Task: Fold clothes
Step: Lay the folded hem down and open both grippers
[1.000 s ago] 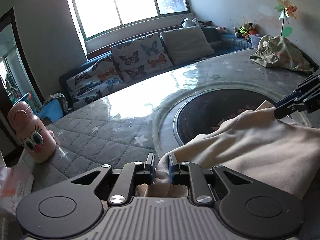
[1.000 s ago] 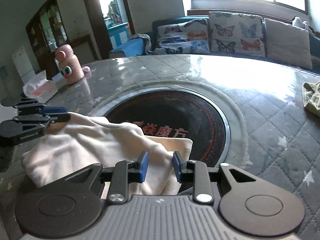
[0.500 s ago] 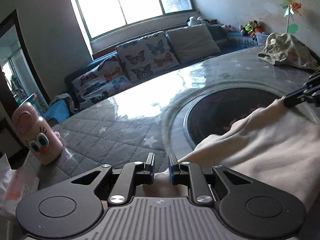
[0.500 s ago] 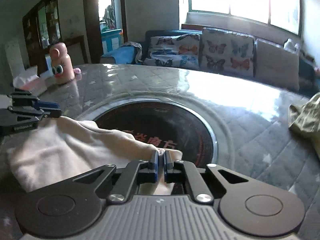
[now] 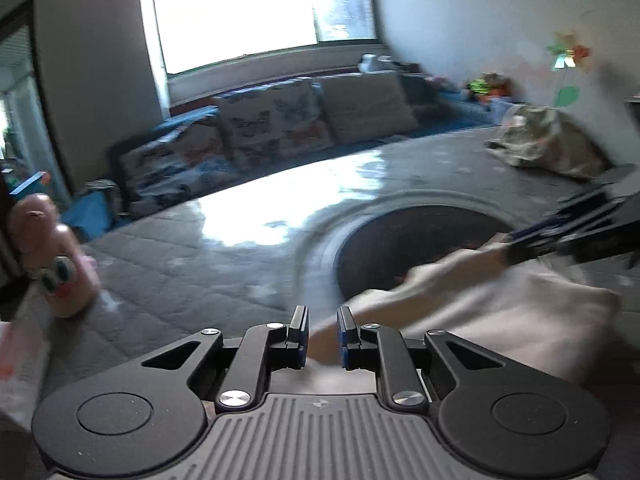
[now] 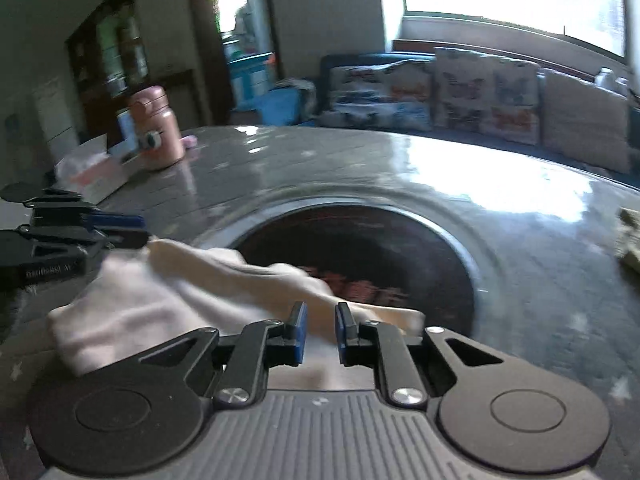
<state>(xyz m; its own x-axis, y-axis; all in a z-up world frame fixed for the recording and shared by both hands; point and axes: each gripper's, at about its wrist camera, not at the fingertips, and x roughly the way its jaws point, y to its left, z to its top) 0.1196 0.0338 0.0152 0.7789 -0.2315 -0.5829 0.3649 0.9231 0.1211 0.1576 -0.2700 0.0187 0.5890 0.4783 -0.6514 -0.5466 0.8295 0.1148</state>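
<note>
Item: cream garment (image 5: 500, 320) on my bench (image 5: 180, 264). My left hand-held gripper (image 5: 322, 334) pinches one edge. My right hand-held gripper (image 6: 320, 330), jaws just reopening slightly, pinches another.

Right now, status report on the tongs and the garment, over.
Left tongs shut on cream fabric garment. Right tongs just reopened slightly, fabric between them. Garment stretched between both, above the grey quilted table. Nothing in the way.

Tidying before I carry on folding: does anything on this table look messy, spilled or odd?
Nothing spilled or damaged. The olive garment lies in a crumpled, unfolded heap near the far edge of the table. The cream garment is bunched, partly over the dark round inset. The pink bottle stands upright.
</note>
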